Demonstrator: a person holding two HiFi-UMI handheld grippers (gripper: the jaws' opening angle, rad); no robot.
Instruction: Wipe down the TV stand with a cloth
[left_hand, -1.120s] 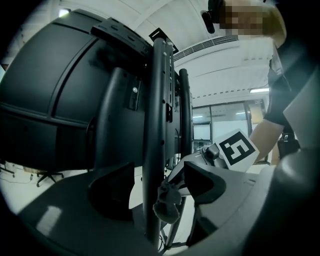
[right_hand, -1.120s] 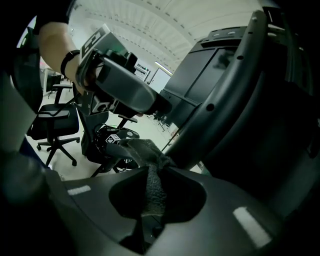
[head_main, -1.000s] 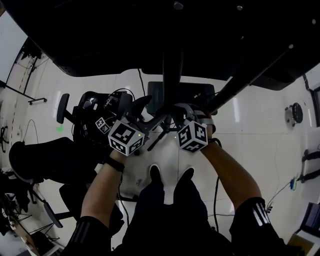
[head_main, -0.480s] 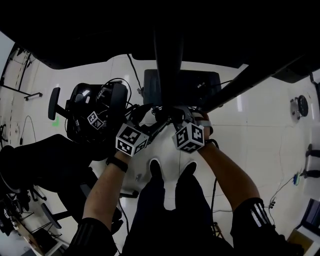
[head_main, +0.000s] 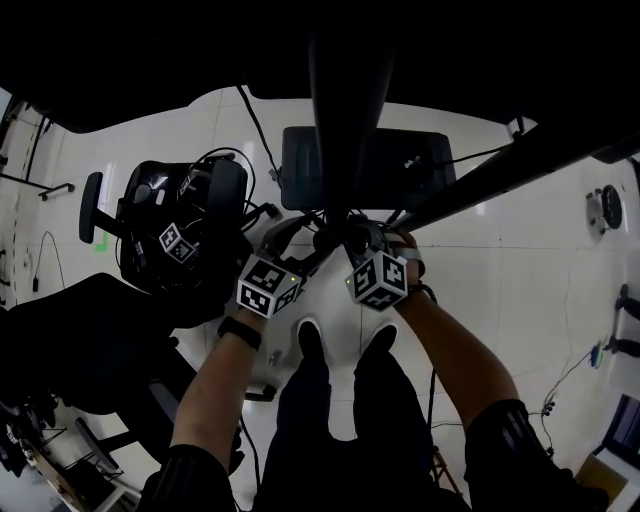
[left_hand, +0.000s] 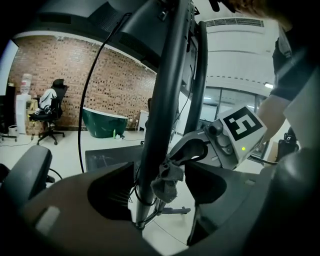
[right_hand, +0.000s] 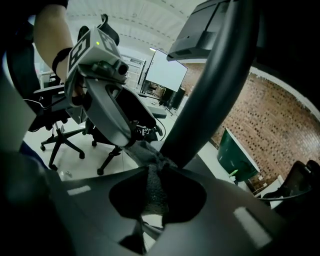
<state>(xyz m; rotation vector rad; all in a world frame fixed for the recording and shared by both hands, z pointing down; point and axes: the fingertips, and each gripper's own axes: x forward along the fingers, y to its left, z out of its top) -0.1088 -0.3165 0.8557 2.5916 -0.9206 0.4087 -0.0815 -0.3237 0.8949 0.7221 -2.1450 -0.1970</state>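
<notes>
The cloth (left_hand: 167, 182), a small grey rag, lies against the upright pole (left_hand: 159, 100) of the TV stand, somewhere above the dark base plate (head_main: 365, 165) on the floor. The right gripper (right_hand: 156, 200) has its jaws pressed together on one end of the rag, and the rest bunches up against the pole's side. The left gripper (left_hand: 161, 192) has its jaws spread, one on either side of the pole, with the rag's loose end between them (nothing pinched that I can make out). The likely trouble is the cables (left_hand: 134, 197) looped close round the pole just beneath. A downward wipe could snag the rag on them and drag it out of the right pinch, or tug a lead loose. The spread jaws could also knock the pole.
</notes>
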